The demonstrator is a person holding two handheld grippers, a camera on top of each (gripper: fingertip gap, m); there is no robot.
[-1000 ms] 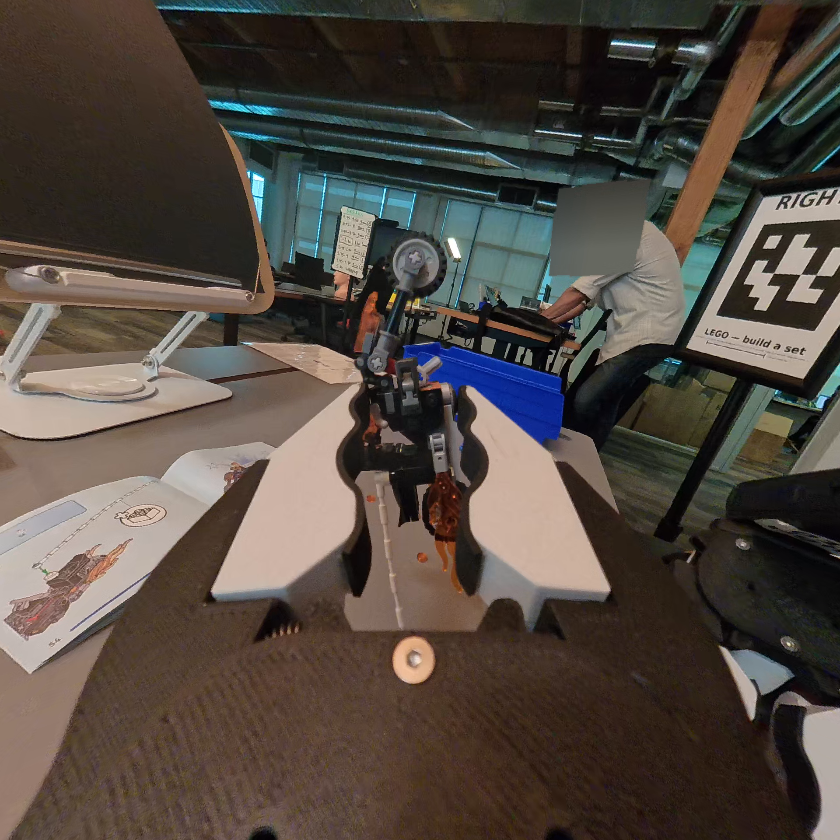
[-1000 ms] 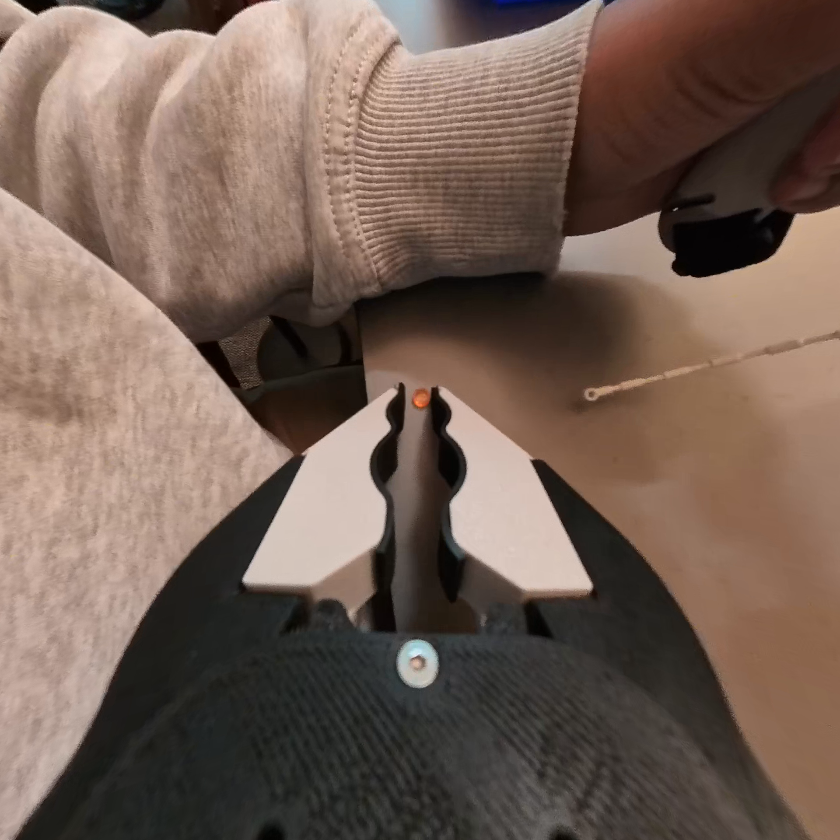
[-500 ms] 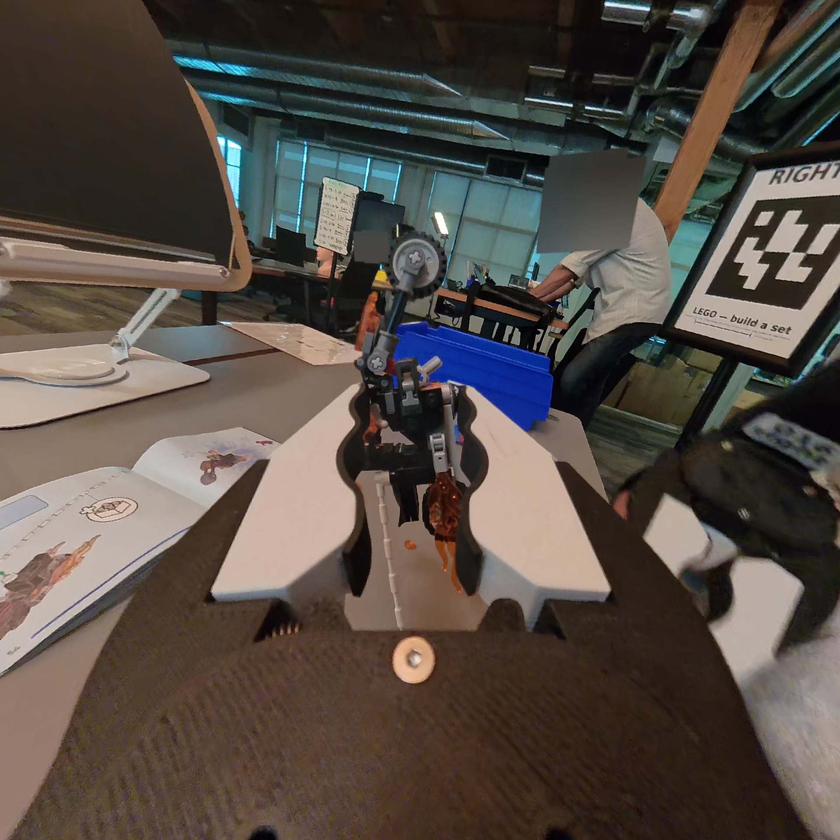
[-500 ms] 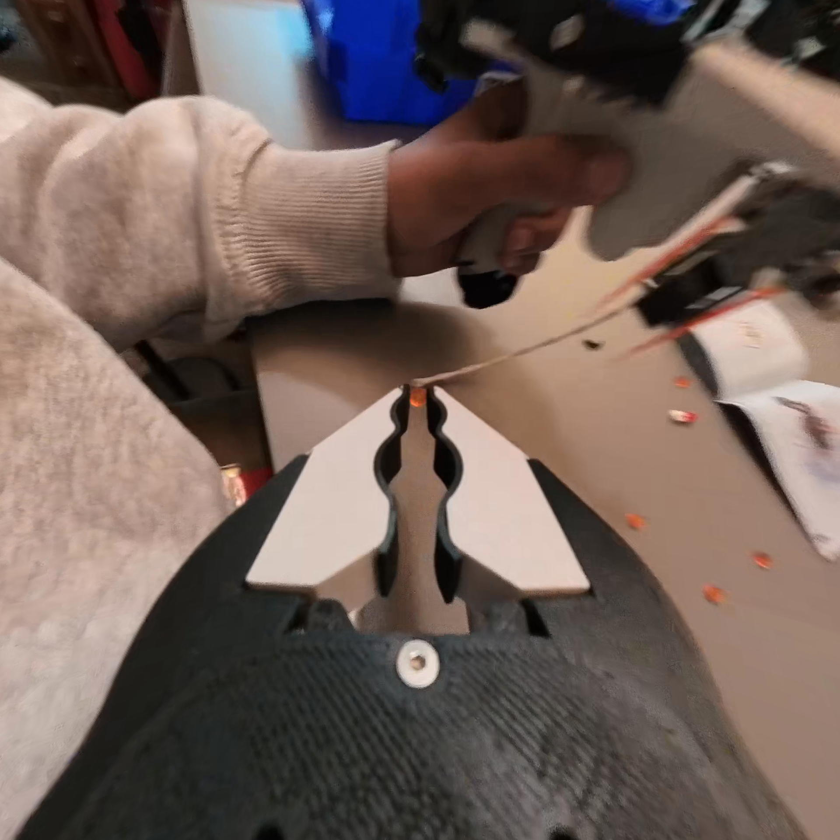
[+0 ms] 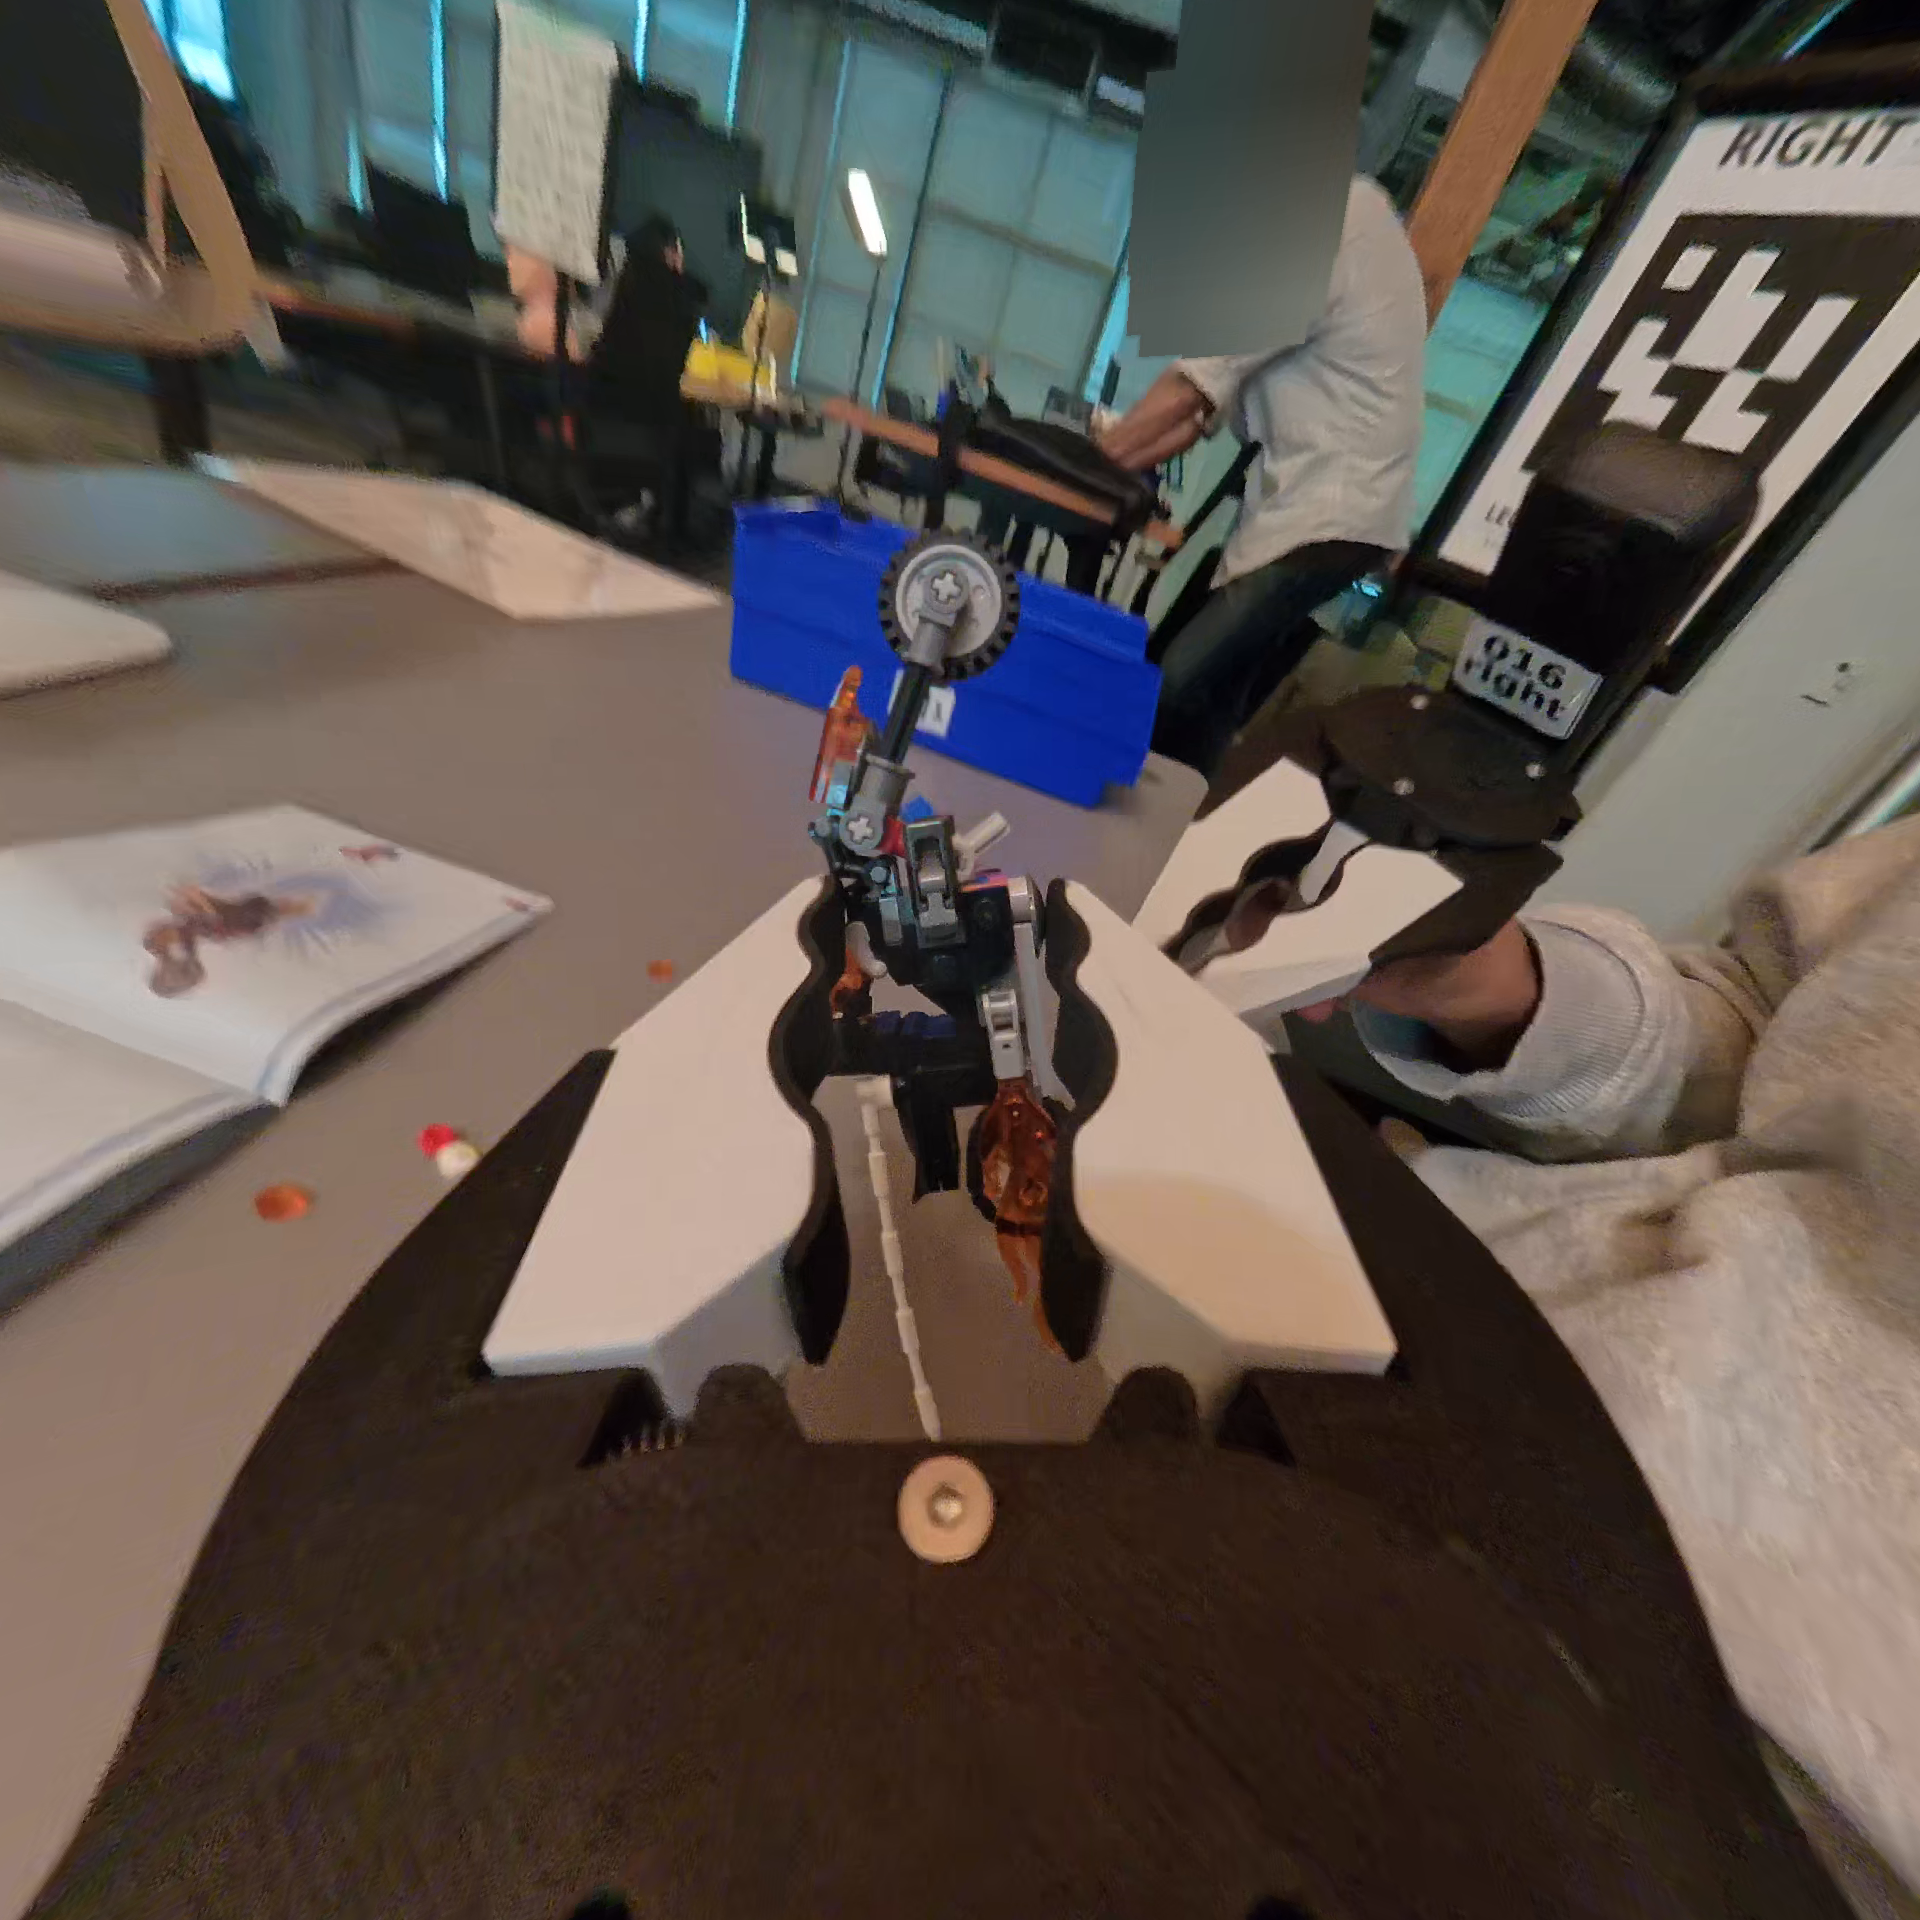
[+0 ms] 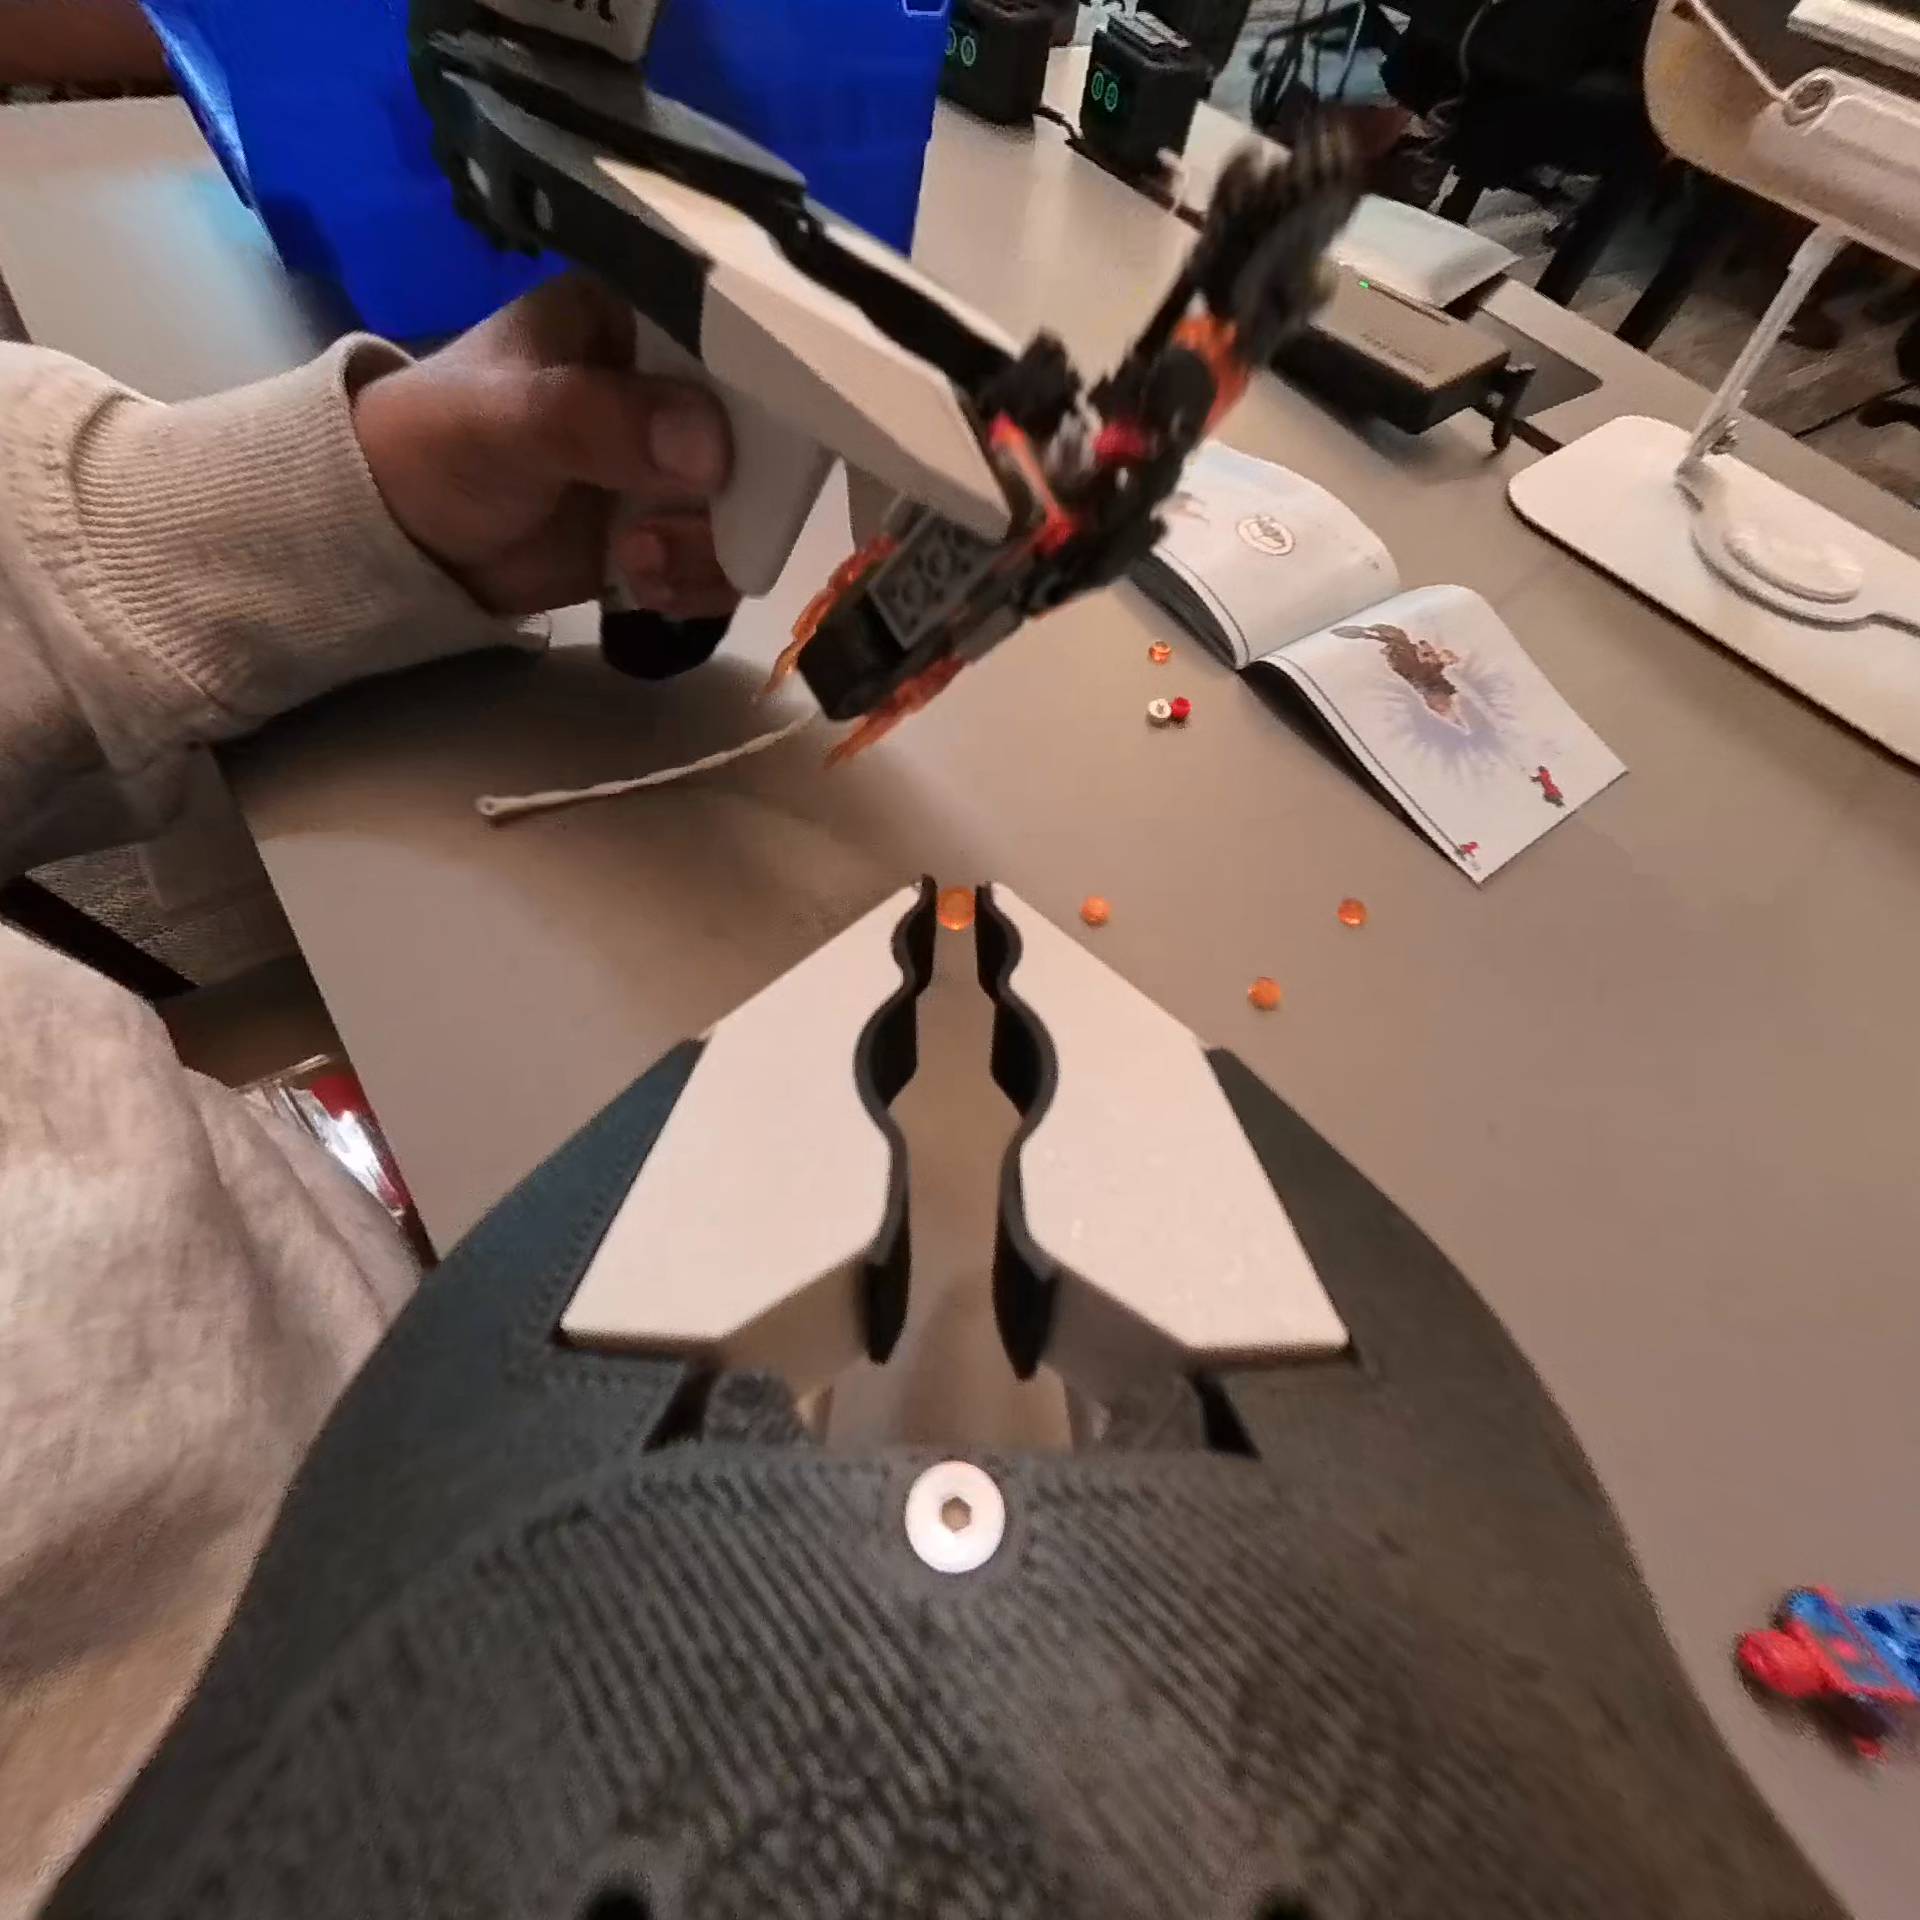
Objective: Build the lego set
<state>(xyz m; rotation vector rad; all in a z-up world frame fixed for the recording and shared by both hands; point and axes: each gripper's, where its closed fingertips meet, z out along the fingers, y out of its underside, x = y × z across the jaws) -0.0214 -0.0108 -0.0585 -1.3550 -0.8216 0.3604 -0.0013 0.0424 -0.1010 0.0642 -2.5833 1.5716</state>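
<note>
- The lego model (image 5: 940,935) is kept clamped between the left gripper (image 5: 940,997) fingers, above the table (image 5: 582,748).
- A small orange stud (image 6: 956,906) stays pinched by the right gripper (image 6: 954,914), now swung from the sleeve toward the model.

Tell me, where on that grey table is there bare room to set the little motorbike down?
The widest bare stretch of table lies right of the right gripper, between the scattered orange studs and the red-and-blue figure. Another patch sits just below the white string. It is crowded around the open booklet and nearby studs.
</note>
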